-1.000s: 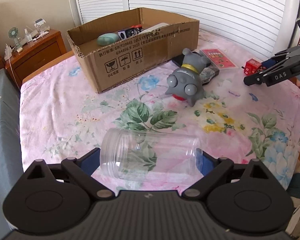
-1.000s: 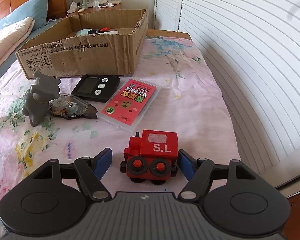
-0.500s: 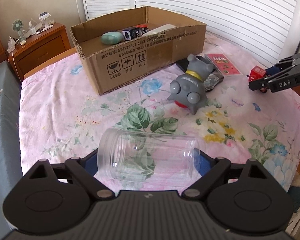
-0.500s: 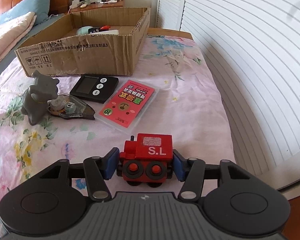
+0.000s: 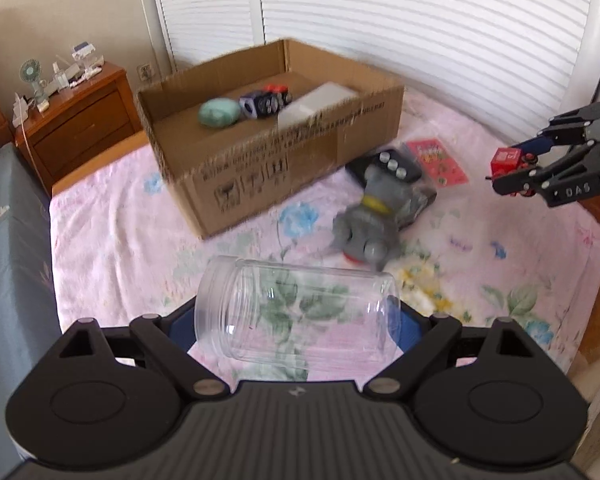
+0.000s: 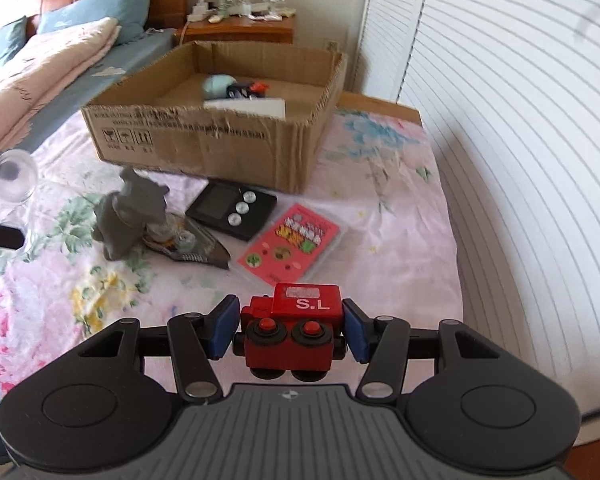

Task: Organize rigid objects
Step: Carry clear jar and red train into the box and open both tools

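Firstly, left wrist view:
Left gripper (image 5: 296,320): fingers pressed on both ends of a clear plastic jar (image 5: 296,314), which lies sideways between the blue pads, raised above the bedspread (image 5: 108,240).
Jar: see-through, threaded mouth toward the left pad, base toward the right; nothing visible inside.
Cardboard box (image 5: 276,160): open top, sits on the bedspread beyond the jar; inside are a mint-green oval thing (image 5: 219,112), a dark cube-like toy (image 5: 265,102) and a white flat block (image 5: 318,105).
Grey toy figure (image 5: 366,220): on the bedspread between jar and box, blurred, yellow collar visible.
Black timer (image 5: 388,164): just behind the figure, near the box's front corner.
Pink card pack (image 5: 436,158): beside the timer, to its right.
Right gripper (image 5: 518,168): at the right edge, off the bedspread, closed on a red toy train (image 5: 512,160).
Nightstand (image 5: 72,120): far left, small fan and clutter on top.

Right wrist view:
Right gripper (image 6: 290,328): blue pads clamp the red toy train (image 6: 294,332) from both sides; train is lifted clear of the bedspread (image 6: 400,216), "S.L" on its roof.
Cardboard box (image 6: 216,136): straight ahead, well apart from the train.
Pink card pack (image 6: 290,242): lies flat between train and box.
Black timer (image 6: 232,210): touching or just beside the box front; cannot tell which.
Grey toy figure (image 6: 132,212): upright, left of the timer, against a clear plastic packet (image 6: 188,244).
Jar (image 6: 14,176): at the far left edge, its round end facing the camera.
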`<state>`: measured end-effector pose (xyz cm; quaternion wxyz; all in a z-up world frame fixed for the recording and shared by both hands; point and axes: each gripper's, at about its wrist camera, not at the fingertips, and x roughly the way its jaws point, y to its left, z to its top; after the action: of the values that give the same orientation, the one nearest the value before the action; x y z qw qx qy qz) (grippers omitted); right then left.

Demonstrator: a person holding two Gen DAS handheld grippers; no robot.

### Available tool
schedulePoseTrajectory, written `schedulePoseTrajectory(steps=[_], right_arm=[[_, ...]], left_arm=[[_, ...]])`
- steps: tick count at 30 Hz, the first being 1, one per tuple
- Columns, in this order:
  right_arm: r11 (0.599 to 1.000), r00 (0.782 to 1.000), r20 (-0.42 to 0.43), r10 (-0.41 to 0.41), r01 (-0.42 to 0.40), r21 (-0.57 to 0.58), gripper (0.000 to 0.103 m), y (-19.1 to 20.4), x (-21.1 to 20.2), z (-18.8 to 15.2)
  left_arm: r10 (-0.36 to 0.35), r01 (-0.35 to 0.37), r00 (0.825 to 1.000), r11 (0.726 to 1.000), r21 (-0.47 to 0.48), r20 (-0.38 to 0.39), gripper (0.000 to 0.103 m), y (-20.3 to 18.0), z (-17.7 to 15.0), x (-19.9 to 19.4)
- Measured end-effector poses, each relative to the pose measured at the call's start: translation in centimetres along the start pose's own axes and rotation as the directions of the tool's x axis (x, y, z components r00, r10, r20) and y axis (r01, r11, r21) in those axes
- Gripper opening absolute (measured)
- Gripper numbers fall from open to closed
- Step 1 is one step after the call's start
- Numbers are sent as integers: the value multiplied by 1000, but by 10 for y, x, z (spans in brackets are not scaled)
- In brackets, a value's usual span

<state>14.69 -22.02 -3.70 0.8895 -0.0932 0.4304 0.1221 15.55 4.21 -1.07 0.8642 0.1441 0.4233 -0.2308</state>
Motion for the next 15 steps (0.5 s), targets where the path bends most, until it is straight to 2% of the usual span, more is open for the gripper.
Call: schedulePoseTrajectory(steps=[10, 15], right_arm=[[999, 996, 83, 20, -17, -38, 60, -5, -19, 31], [998, 993, 118, 22, -15, -55, 60, -8, -21, 50]], left_arm=[[13, -19, 996, 998, 66, 87, 92, 3, 66, -2], [32, -38, 994, 998, 56, 108, 92, 15, 101, 13]])
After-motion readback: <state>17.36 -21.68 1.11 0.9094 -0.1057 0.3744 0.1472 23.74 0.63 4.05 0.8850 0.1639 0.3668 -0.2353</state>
